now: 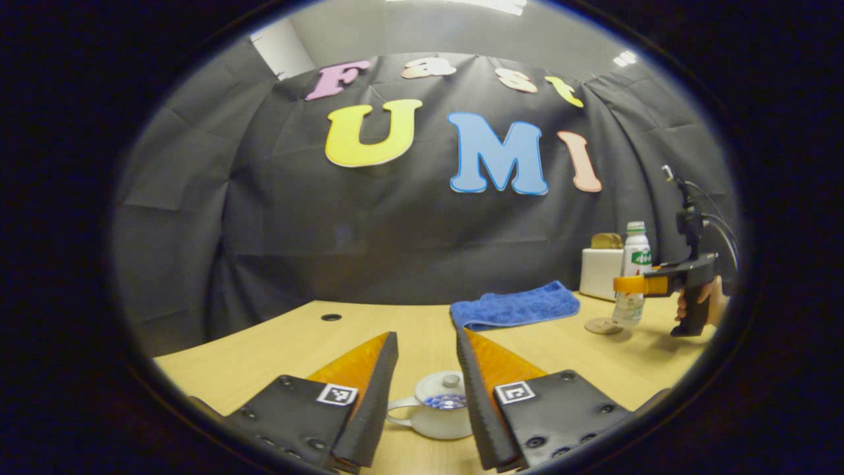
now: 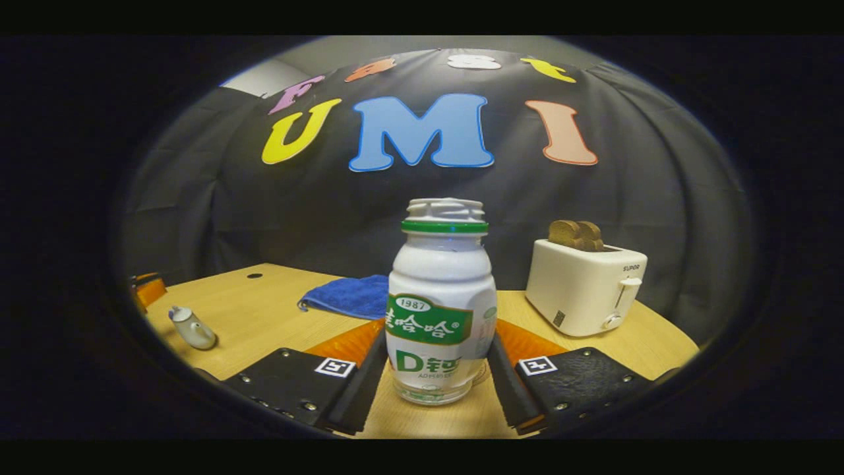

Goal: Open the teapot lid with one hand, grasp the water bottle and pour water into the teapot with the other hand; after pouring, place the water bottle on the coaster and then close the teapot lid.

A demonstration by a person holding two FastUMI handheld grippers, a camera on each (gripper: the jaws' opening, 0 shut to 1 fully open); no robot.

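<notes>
Left hand-held gripper [image 1: 427, 382]: spread wide, holding nothing; its two fingers stand either side of the teapot with a clear gap on each side, touching neither pot nor lid.
Teapot [image 1: 436, 413]: small, white, resting on the desk [image 1: 264, 356] low between the left fingers; its handle points toward the left finger. In the right gripper view the teapot [image 2: 192, 328] sits well off to the left, near the desk's edge.
Teapot lid [image 1: 443, 389]: seated on the pot, round knob on top.
Right hand-held gripper [image 2: 436, 369]: fingers spread around the lower part of the water bottle, one on each side and very close to it; whether the pads actually press on it I cannot tell. In the left gripper view this right hand-held gripper [image 1: 626, 285] shows far to the right, level with the bottle's middle, held by a hand [image 1: 709, 305].
Water bottle [image 2: 440, 305]: upright on the desk, white with a green band under the cap and a green label, clear at the base; it stands directly ahead of the right camera, between the fingers. From the left gripper view the water bottle [image 1: 633, 274] is well apart from the teapot.
Coaster [image 1: 602, 325]: flat round disc on the desk, just beside the bottle's base.
Blue towel [image 1: 515, 305]: folded, lying on the desk between teapot and bottle, toward the back.
Toaster [image 2: 585, 285]: white, behind and to the right of the bottle, with two slices of bread [image 2: 576, 235] standing in its slots.
</notes>
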